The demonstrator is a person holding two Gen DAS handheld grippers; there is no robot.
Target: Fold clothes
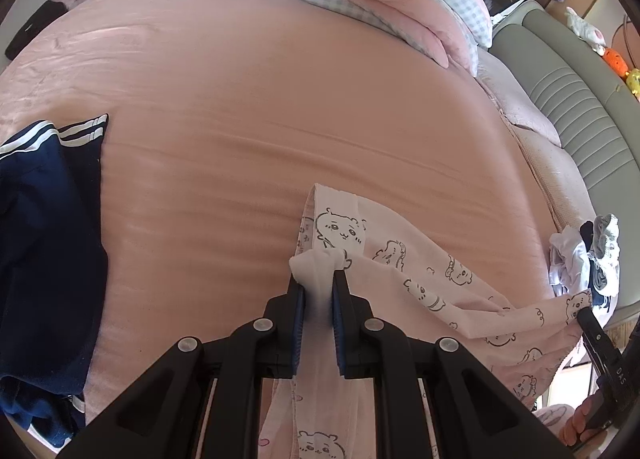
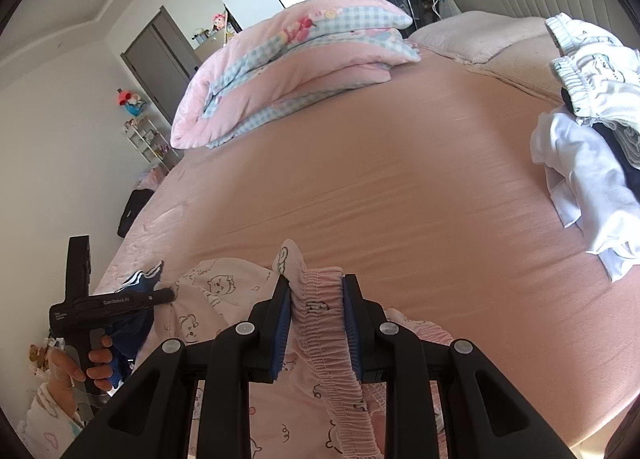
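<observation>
A pale pink garment printed with small cartoon animals (image 1: 420,271) is stretched between both grippers above the pink bed sheet (image 1: 260,119). My left gripper (image 1: 318,271) is shut on a bunched white-pink edge of it. In the right wrist view my right gripper (image 2: 316,283) is shut on the garment's gathered elastic waistband (image 2: 320,299); the rest of the cloth hangs below the fingers. The left gripper (image 2: 160,295) appears at the left of that view, held by a hand (image 2: 96,363), and the right one (image 1: 588,319) shows at the right edge of the left wrist view.
A navy garment with white stripes (image 1: 44,227) lies at the left of the bed. A heap of white and dark clothes (image 2: 588,139) sits at the right. A folded pink and blue-checked quilt (image 2: 288,71) lies at the far end, a padded headboard (image 1: 580,99) beyond.
</observation>
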